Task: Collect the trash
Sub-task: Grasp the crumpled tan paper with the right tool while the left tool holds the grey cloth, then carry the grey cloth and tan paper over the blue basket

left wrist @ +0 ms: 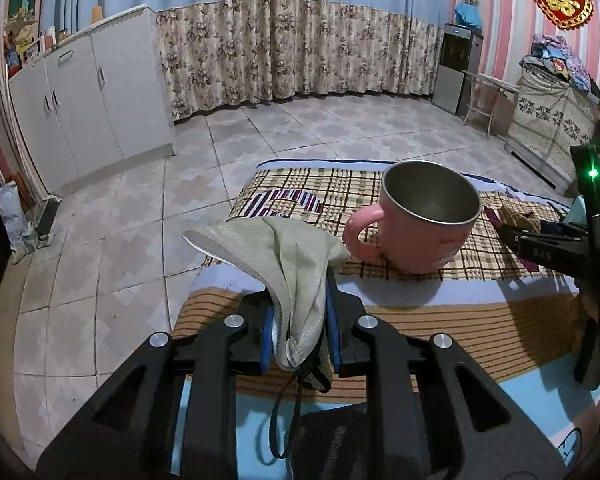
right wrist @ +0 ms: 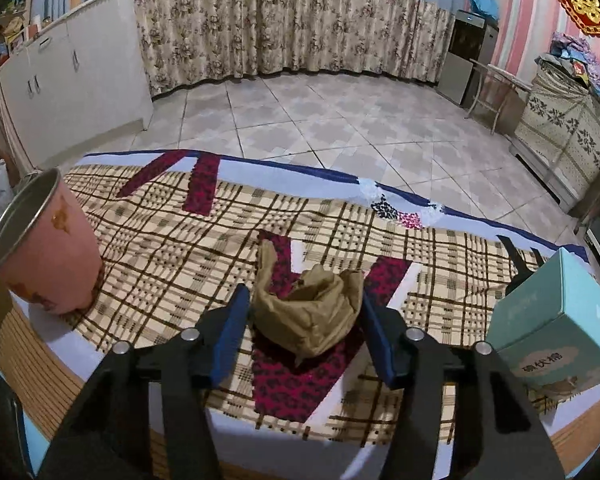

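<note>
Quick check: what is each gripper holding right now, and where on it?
Left gripper pinches the green face mask at its bunched lower end. Right gripper holds nothing; its open fingers straddle the crumpled brown paper.

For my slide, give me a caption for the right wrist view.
Open right tongs straddle crumpled brown paper on the plaid cloth, pink cup at left.

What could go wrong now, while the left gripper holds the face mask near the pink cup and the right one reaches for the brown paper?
1. The face mask is pinched only at one end in the left gripper; the loose part may miss the pink cup.
2. The cup looks light and may tip if bumped.
3. The right gripper, jaws open around the crumpled brown paper, might also catch the plaid cloth.
</note>
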`<action>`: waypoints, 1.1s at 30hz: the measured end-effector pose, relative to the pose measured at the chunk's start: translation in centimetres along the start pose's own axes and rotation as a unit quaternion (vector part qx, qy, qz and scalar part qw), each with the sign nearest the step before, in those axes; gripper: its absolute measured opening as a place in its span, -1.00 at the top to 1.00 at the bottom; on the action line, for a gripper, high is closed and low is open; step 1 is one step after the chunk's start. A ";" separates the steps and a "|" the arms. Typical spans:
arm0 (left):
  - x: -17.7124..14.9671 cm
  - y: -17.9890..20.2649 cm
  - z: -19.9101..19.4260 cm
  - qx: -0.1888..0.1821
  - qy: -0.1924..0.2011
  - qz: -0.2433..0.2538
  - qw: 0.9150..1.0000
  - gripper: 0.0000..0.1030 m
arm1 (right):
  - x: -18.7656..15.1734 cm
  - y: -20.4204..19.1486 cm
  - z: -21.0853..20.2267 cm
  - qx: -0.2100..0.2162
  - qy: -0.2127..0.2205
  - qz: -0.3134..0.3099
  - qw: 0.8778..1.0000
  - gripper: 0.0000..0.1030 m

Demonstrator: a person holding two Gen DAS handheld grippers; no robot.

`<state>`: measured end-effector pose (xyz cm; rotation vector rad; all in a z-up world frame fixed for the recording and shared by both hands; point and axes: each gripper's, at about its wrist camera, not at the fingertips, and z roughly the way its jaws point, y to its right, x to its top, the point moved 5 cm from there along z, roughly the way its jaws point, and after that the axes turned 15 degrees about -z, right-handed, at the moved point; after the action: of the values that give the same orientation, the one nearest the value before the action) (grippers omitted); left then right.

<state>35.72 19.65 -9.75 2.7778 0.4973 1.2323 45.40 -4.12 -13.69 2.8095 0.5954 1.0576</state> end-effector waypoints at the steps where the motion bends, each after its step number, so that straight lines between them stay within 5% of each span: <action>1: 0.0 0.1 -0.2 0.001 0.002 0.002 1.000 0.62 | -0.1 0.0 -0.3 0.001 0.002 -0.001 1.000 0.07; 16: -1.7 5.6 -5.5 -0.009 0.016 0.020 1.000 0.62 | -3.3 3.8 -8.4 0.009 0.050 0.008 0.999 0.16; 33: -9.6 15.6 -14.6 -0.072 0.013 0.032 0.997 0.62 | -15.6 12.0 -23.5 -0.040 0.095 0.042 0.994 0.16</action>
<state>23.21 0.77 -3.76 2.6800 0.3106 1.2656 23.45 -22.56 -3.01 2.7058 0.4429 1.3451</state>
